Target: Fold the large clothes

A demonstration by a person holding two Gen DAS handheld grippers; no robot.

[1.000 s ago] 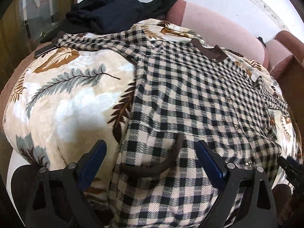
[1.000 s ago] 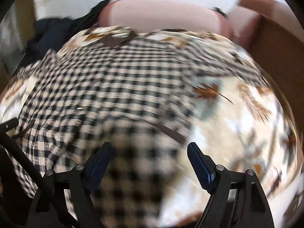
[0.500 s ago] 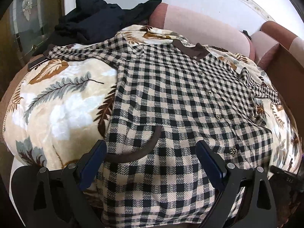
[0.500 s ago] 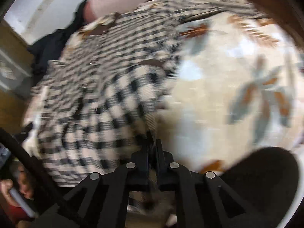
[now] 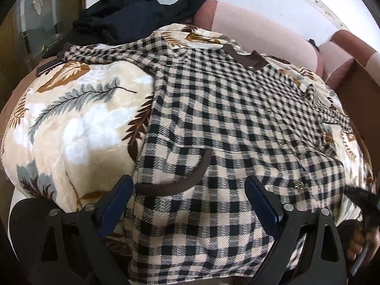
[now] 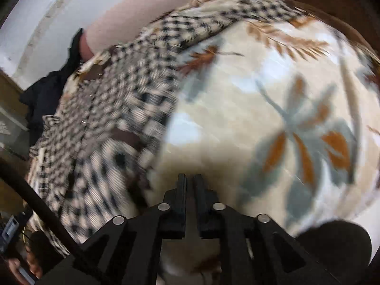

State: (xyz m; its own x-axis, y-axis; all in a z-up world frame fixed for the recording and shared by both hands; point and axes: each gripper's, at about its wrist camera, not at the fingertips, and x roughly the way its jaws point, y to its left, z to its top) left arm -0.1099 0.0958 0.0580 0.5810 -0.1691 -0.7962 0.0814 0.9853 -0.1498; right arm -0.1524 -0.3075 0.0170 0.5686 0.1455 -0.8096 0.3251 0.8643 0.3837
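Observation:
A beige-and-black checked shirt (image 5: pixel 237 118) lies spread front-up on a leaf-patterned blanket (image 5: pixel 71 130), its brown collar (image 5: pixel 247 58) at the far end. My left gripper (image 5: pixel 187 201) is open just above the near hem, its blue pads either side of the brown pocket trim (image 5: pixel 190 180). In the right wrist view my right gripper (image 6: pixel 190 182) has its jaws a narrow slit apart and opening. It is over the blanket (image 6: pixel 261 118), and the blurred shirt (image 6: pixel 118 118) ends just left of its fingers. I see no cloth in the slit.
A heap of dark clothes (image 5: pixel 130 11) sits at the far left of the blanket. A pink padded backrest (image 5: pixel 261 28) and a white wall stand behind. A hand (image 5: pixel 358 242) with the right gripper (image 5: pixel 361 196) shows at the shirt's right edge. Brown wood borders the right side.
The right gripper's jaws went from wide open to nearly together. It rolled and swung right, from over the shirt's hem to over the blanket. The left gripper stayed open and barely shifted.

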